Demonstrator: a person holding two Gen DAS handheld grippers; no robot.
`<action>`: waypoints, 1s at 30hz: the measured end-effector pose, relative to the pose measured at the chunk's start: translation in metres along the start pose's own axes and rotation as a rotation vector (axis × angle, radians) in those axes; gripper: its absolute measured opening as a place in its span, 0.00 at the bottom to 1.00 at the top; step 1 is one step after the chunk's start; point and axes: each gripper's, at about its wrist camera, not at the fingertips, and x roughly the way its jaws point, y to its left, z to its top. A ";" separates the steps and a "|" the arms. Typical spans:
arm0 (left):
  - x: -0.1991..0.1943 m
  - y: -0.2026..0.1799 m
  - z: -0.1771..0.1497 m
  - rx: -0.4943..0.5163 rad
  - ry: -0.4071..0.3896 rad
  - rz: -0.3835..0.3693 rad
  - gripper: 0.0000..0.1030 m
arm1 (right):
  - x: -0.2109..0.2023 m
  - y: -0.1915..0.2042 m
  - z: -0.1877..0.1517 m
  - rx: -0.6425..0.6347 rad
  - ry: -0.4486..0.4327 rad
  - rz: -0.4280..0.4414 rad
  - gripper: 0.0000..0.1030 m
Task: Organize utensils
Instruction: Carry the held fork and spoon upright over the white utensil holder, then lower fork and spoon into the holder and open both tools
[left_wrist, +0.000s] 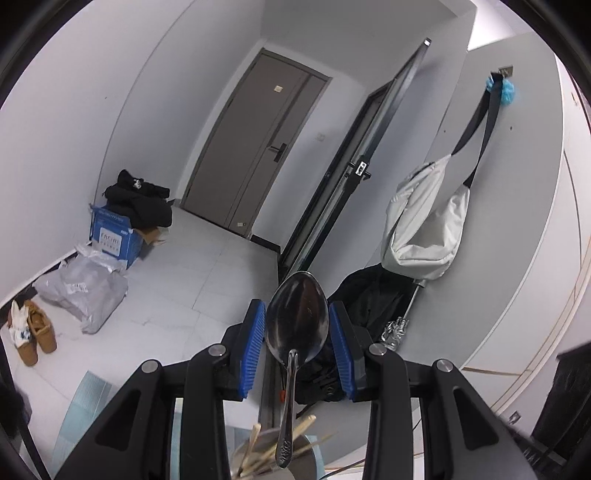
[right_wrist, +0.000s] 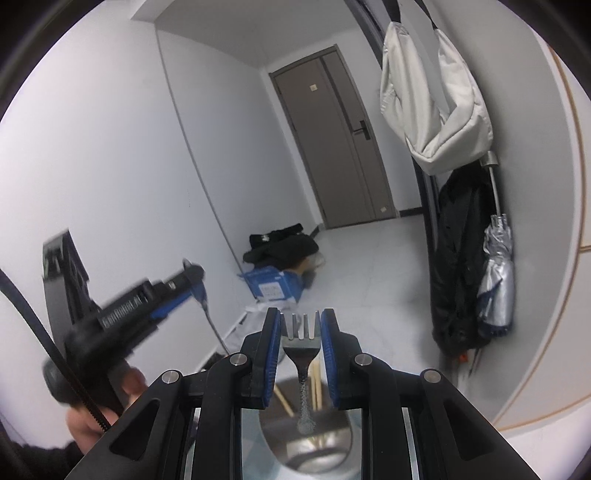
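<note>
In the left wrist view my left gripper (left_wrist: 297, 306) is shut on a steel spoon (left_wrist: 297, 321). Its blue pads (left_wrist: 255, 343) press the sides of the bowl, and the handle hangs down. Below the handle stands a metal cup (left_wrist: 303, 458) with wooden chopsticks (left_wrist: 258, 450) in it. My right gripper (right_wrist: 301, 314) is shut on a steel fork (right_wrist: 301, 343), held by the head with the tines forward and the handle drooping over the same metal cup (right_wrist: 306, 443). The left gripper (right_wrist: 195, 284) also shows blurred at the left of the right wrist view, held by a person's hand (right_wrist: 125, 387).
Ahead lies a tiled hallway floor with a grey door (left_wrist: 258, 147) at its end. A blue box (left_wrist: 114, 236) under dark clothes, plastic bags (left_wrist: 85, 291) and shoes (left_wrist: 37, 332) lie along the left wall. A white bag (right_wrist: 432, 92), a black coat (right_wrist: 458, 266) and a folded umbrella (right_wrist: 496, 269) hang on the right.
</note>
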 end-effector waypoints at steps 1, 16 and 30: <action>0.004 0.001 -0.001 0.007 0.006 -0.006 0.30 | 0.003 -0.002 0.003 0.003 -0.006 -0.001 0.20; 0.034 -0.004 -0.022 0.113 0.084 -0.037 0.30 | 0.054 -0.022 0.000 0.029 0.038 0.007 0.20; 0.037 -0.003 -0.031 0.182 0.128 -0.008 0.30 | 0.066 -0.025 -0.016 0.013 0.112 0.024 0.20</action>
